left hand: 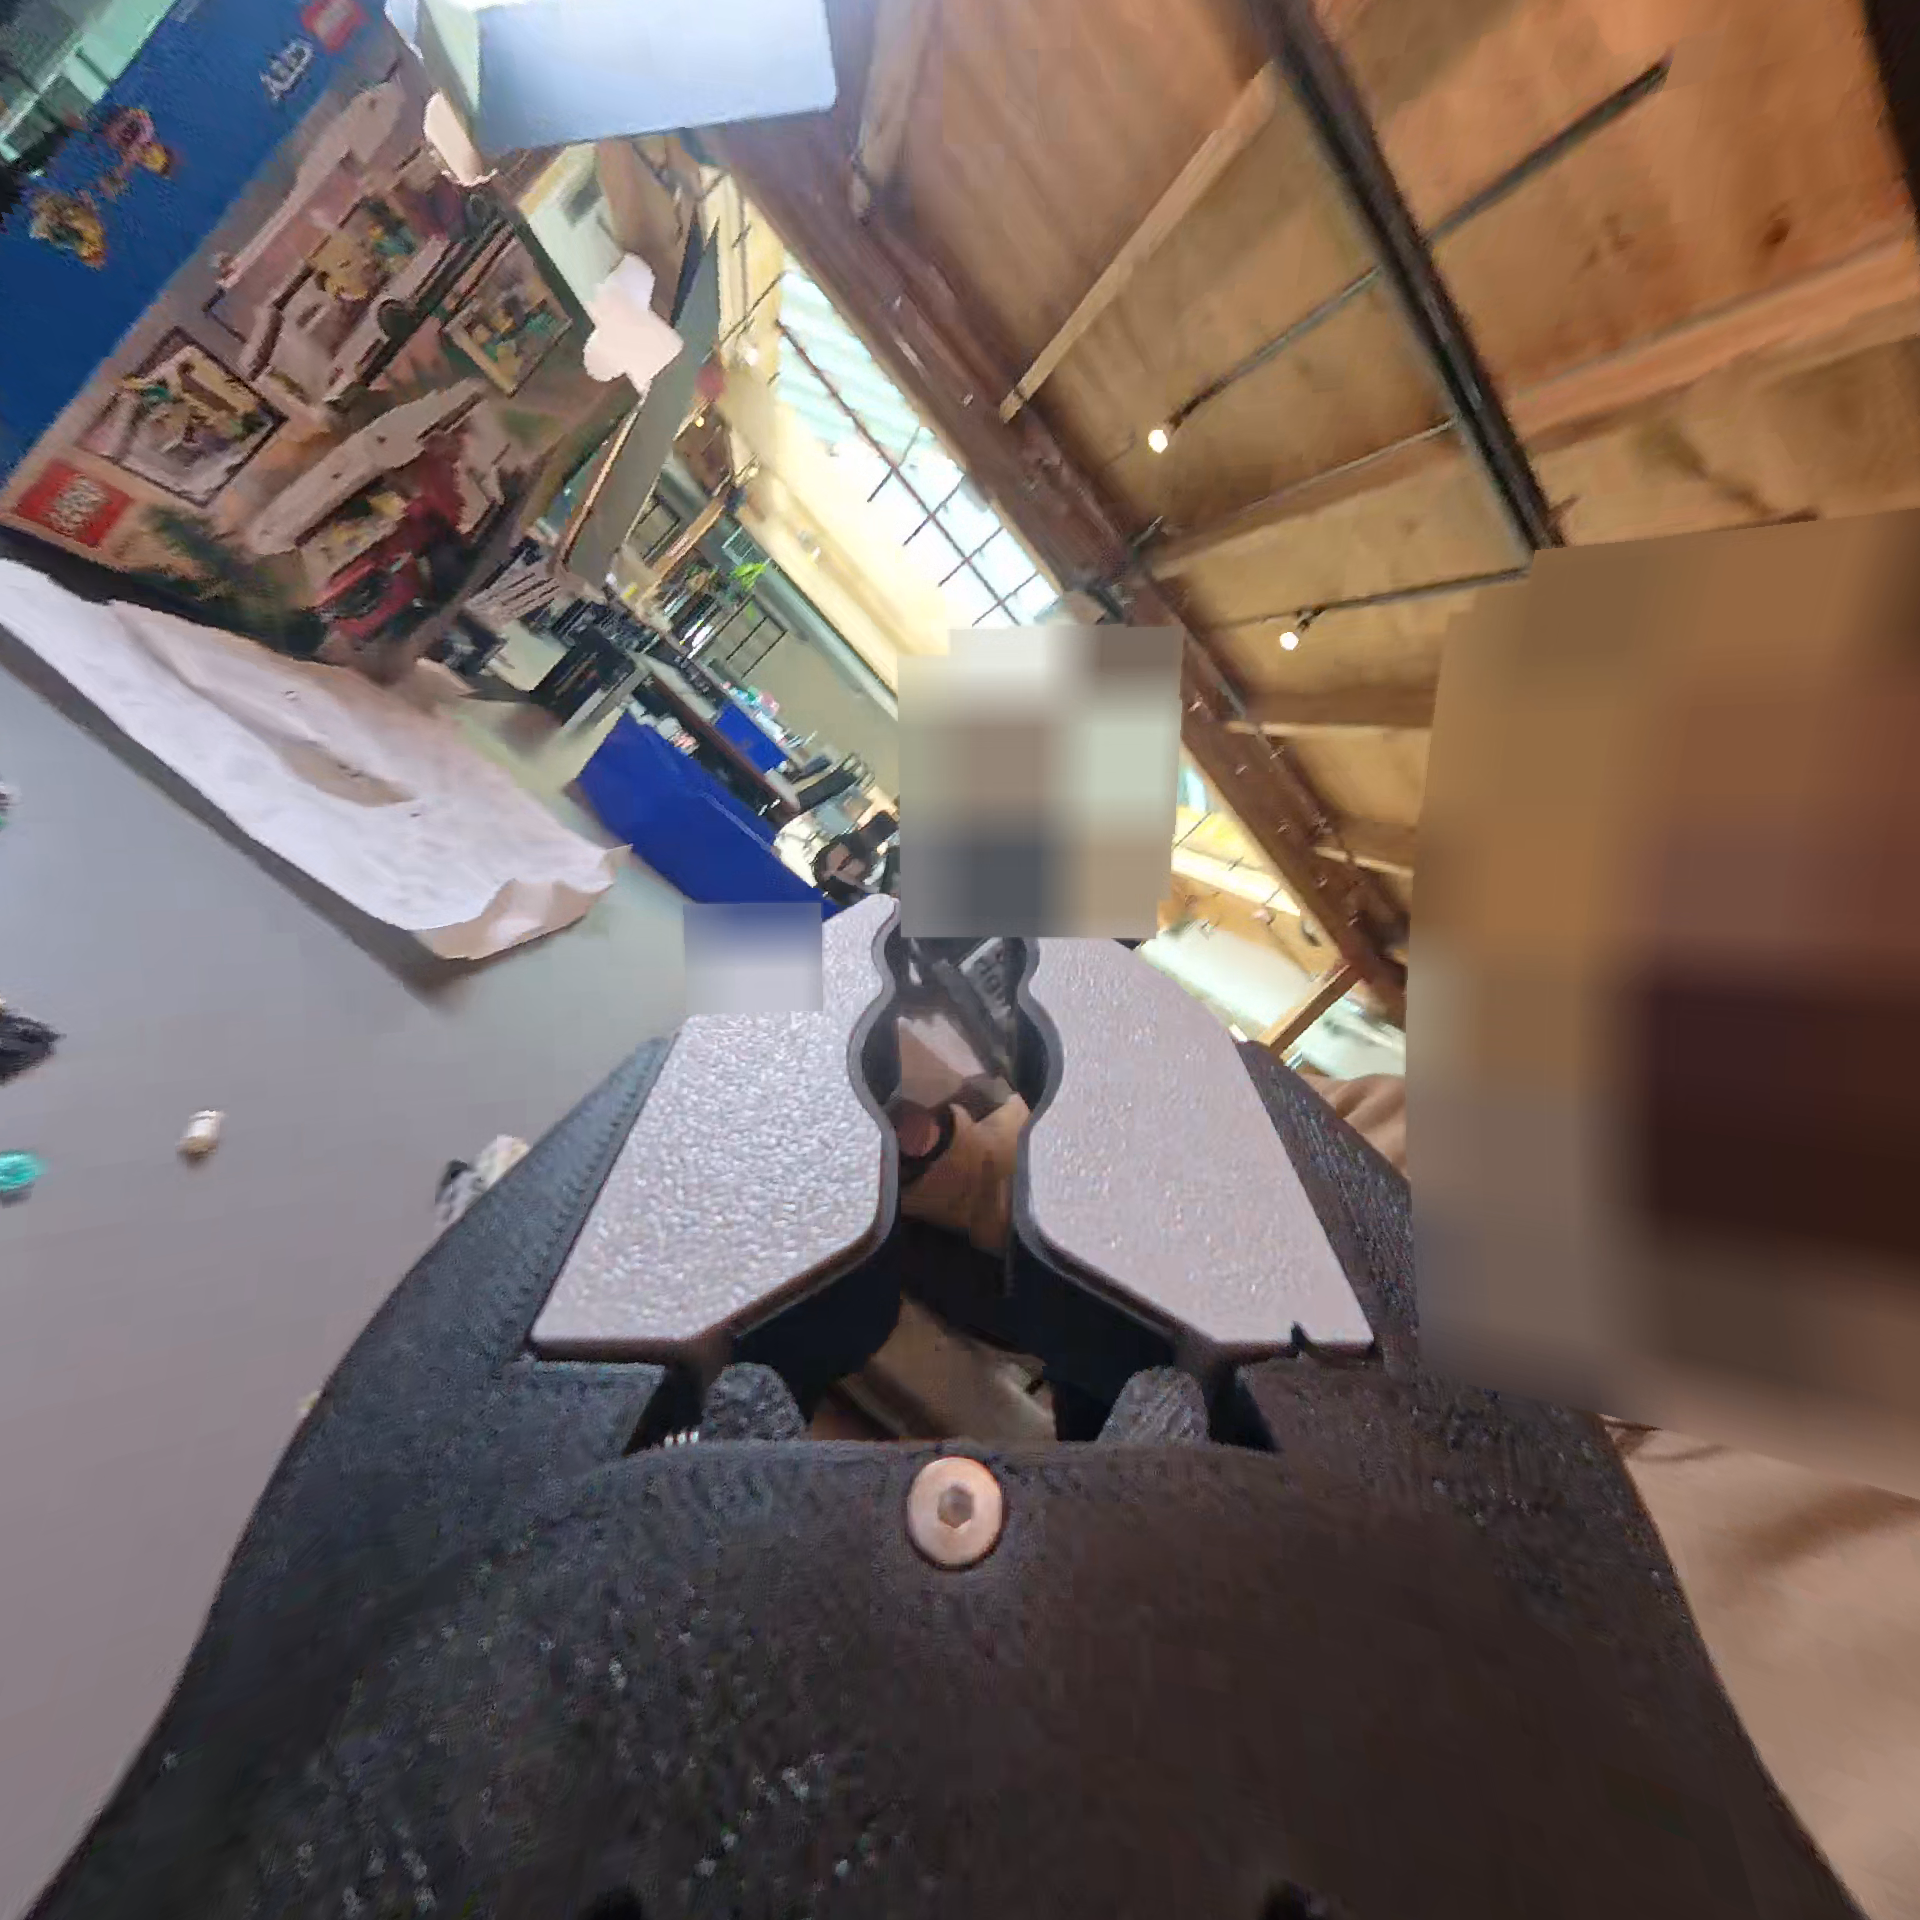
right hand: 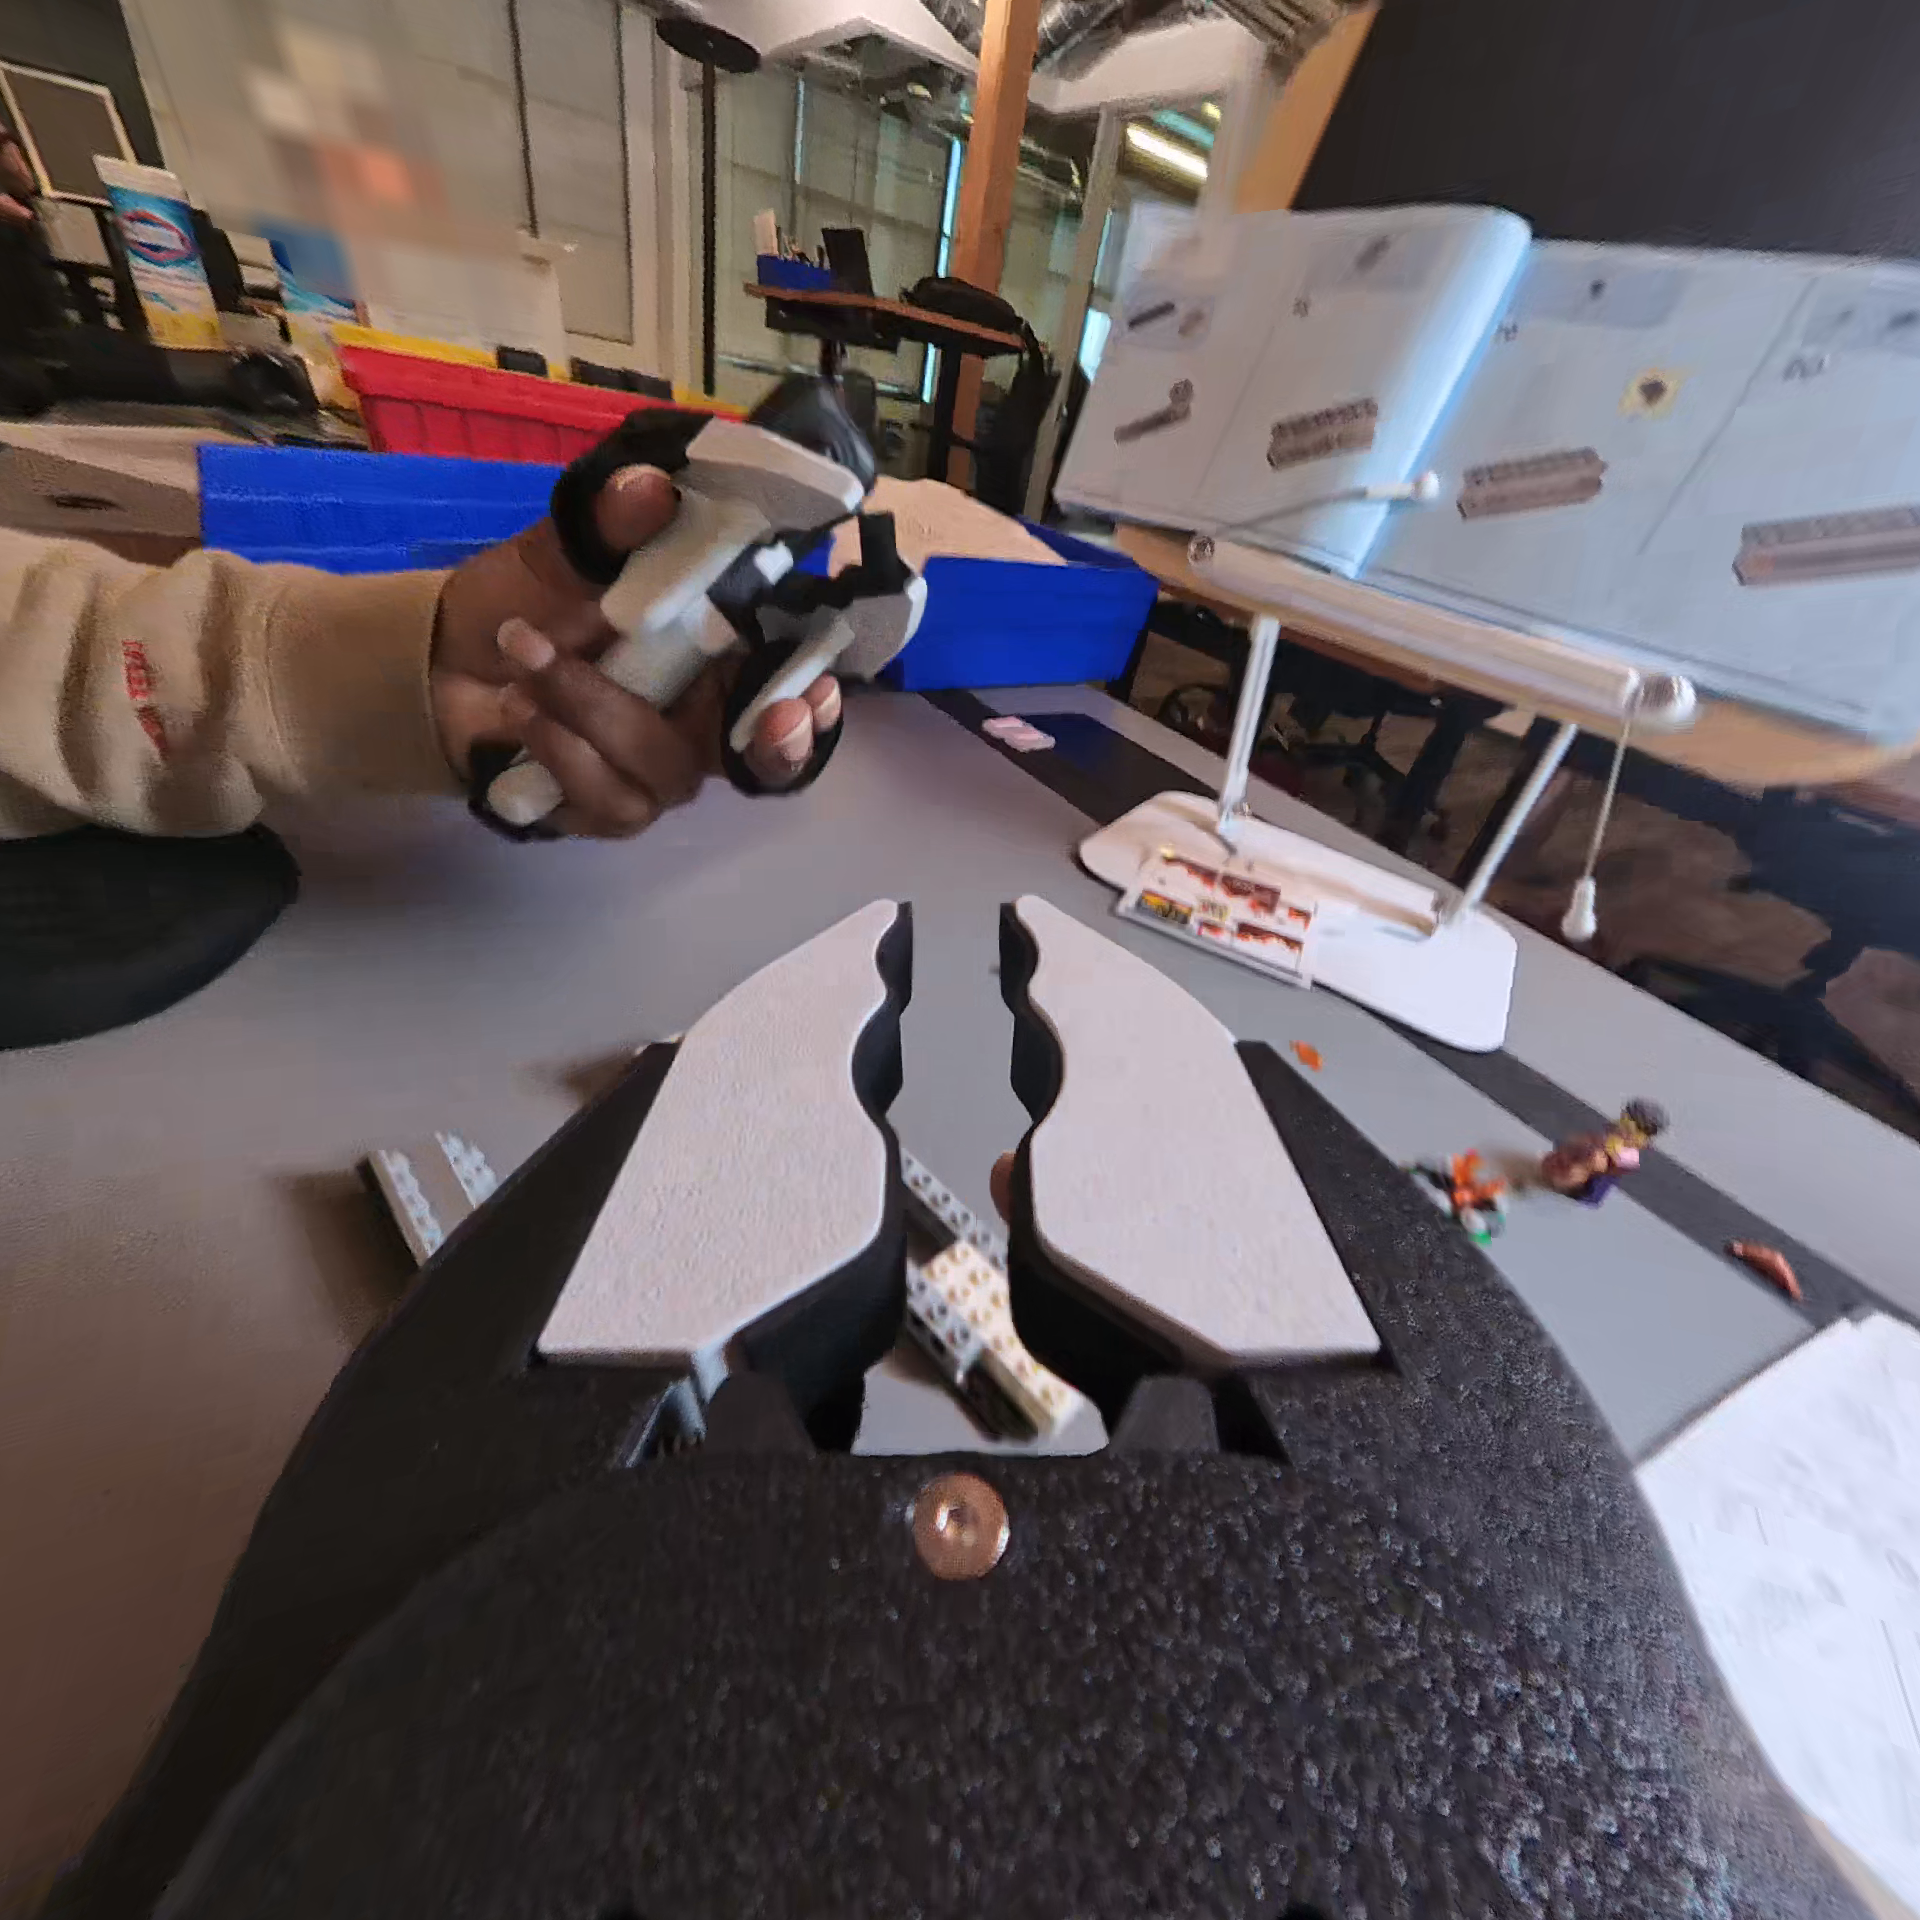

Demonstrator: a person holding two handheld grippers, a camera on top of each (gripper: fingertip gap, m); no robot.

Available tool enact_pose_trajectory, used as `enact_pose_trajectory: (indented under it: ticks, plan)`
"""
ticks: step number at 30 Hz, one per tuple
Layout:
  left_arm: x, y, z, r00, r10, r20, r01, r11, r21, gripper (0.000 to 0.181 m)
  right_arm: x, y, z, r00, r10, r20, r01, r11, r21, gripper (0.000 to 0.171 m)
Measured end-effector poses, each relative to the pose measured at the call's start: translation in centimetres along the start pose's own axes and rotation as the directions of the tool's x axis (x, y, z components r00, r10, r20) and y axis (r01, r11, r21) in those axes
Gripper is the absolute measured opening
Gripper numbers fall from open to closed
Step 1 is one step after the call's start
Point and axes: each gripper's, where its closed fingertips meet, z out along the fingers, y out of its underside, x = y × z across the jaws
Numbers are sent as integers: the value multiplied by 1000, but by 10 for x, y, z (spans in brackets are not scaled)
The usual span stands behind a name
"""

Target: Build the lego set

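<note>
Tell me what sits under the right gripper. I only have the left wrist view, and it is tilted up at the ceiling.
Observer: A grey and white brick assembly lies on the table, seen between the fingers of the right gripper.
Operator: Report whether that gripper is holding it.
Observer: No. Its jaws are slightly apart with nothing between them, above the assembly.
Operator: Find me the instructions.
Observer: An open booklet rests on a white stand, ahead and to the right of the right gripper.
</note>
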Motion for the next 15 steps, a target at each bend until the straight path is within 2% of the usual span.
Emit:
enact_pose_trajectory:
  ticks: [6, 15]
  plan:
    - [30, 23, -1, 997, -31, -64, 36, 996, 85, 17, -43, -55, 34, 989, -60, 138, 41, 989, 141, 16]
    - [28, 29, -12, 999, -25, -44, 27, 998, 50, 17, -55, -51, 60, 983, -82, 161, 65, 992, 110, 12]
